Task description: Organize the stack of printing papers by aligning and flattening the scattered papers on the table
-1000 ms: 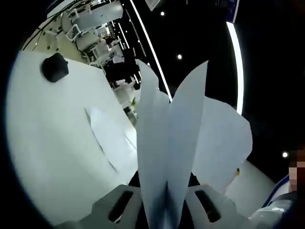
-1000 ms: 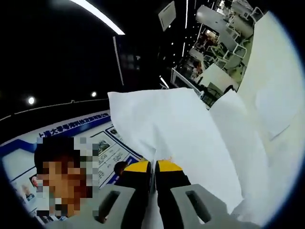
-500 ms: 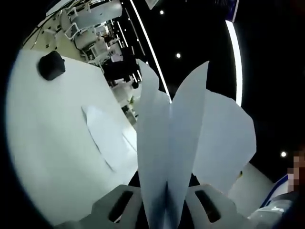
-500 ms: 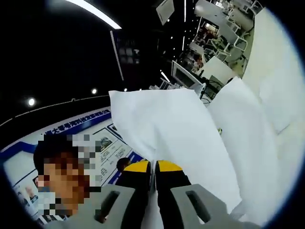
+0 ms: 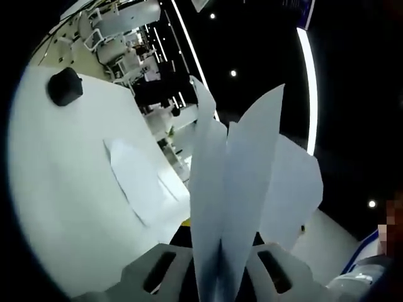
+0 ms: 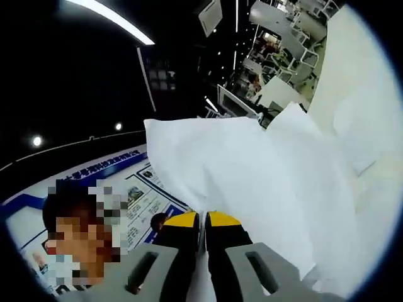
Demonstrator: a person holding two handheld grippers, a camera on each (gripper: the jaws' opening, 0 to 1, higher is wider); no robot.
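Several white printing papers (image 5: 233, 195) stand up between the jaws of my left gripper (image 5: 218, 277), which is shut on their lower edge; the sheets fan apart at the top. In the right gripper view the same held papers (image 6: 245, 182) spread up and to the right from my right gripper (image 6: 202, 229), whose yellow-tipped jaws are shut on them. One loose sheet (image 5: 135, 182) lies flat on the white table (image 5: 63, 189), left of the held papers. It shows again as a flat sheet (image 6: 365, 126) on the table (image 6: 378, 201) at the right.
A black rounded object (image 5: 64, 86) sits on the table's far left part. White chairs and desks (image 5: 116, 31) stand beyond the table. A person stands at the lower left of the right gripper view, before a blue and white wall poster (image 6: 141, 195).
The held papers have tilted and shifted slightly right in the left gripper view and fanned a little differently. Both views drifted slightly; both grippers kept hold.
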